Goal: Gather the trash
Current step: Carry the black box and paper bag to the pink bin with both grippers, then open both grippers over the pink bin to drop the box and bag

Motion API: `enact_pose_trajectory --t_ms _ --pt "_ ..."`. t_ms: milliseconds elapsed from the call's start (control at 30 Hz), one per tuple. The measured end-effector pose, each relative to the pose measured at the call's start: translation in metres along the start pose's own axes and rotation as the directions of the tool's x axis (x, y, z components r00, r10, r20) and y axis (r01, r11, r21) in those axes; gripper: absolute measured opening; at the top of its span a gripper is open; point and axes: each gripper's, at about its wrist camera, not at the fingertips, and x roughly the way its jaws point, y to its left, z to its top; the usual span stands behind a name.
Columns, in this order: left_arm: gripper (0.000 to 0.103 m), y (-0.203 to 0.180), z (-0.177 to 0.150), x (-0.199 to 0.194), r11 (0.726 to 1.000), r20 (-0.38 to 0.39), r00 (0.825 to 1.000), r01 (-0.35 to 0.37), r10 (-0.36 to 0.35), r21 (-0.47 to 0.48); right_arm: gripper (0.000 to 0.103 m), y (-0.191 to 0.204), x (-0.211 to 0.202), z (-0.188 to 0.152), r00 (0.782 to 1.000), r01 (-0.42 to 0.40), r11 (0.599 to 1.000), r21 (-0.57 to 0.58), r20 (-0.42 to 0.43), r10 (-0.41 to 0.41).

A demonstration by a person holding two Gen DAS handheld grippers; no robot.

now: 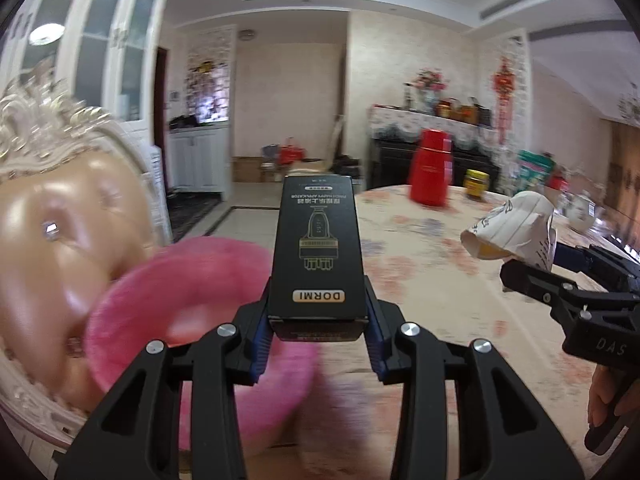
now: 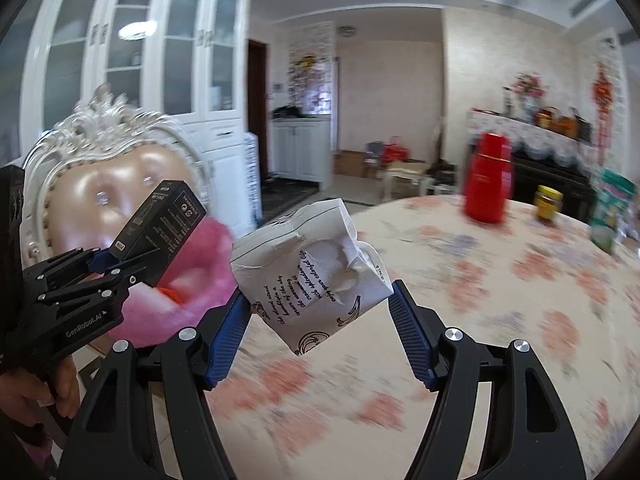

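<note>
My left gripper (image 1: 318, 312) is shut on a black DORMI box (image 1: 318, 248) and holds it in the air just above the table's left edge, over a pink basin (image 1: 192, 312). The box also shows in the right wrist view (image 2: 160, 232), with the left gripper (image 2: 104, 268) at the left. My right gripper (image 2: 316, 308) is shut on a crumpled white paper bag (image 2: 316, 276) with dark script, above the floral table (image 2: 500, 320). The bag (image 1: 516, 228) and right gripper (image 1: 532, 268) show at the right of the left wrist view. The pink basin (image 2: 192, 280) lies beside the bag.
An ornate white chair (image 1: 60, 200) with a tan padded back stands behind the basin. On the far side of the table stand a red thermos (image 2: 490, 178), a yellow-lidded jar (image 2: 549, 205) and a green package (image 2: 612, 208). White cabinets (image 2: 132, 40) line the left wall.
</note>
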Motion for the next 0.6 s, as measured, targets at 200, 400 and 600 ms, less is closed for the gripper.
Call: enact_pose_trajectory --t_ms 200,400,600 --pt "0.038 0.066 0.007 0.009 0.995 -0.036 0.996 -0.085 0.084 -0.046 0.066 0.049 0.045 0.018 0.994 -0.113 0.992 -0.059 -0.013 0.113" --pt "0.038 0.119 0.017 0.03 0.989 -0.075 0.989 -0.133 0.129 -0.061 0.066 0.083 0.087 0.028 0.979 -0.201 0.975 -0.099 -0.043 0.197" --pt "0.038 0.142 0.015 0.045 0.99 -0.096 0.987 -0.131 0.126 -0.054 0.066 0.103 0.122 0.037 0.961 -0.273 0.956 -0.108 -0.069 0.267"
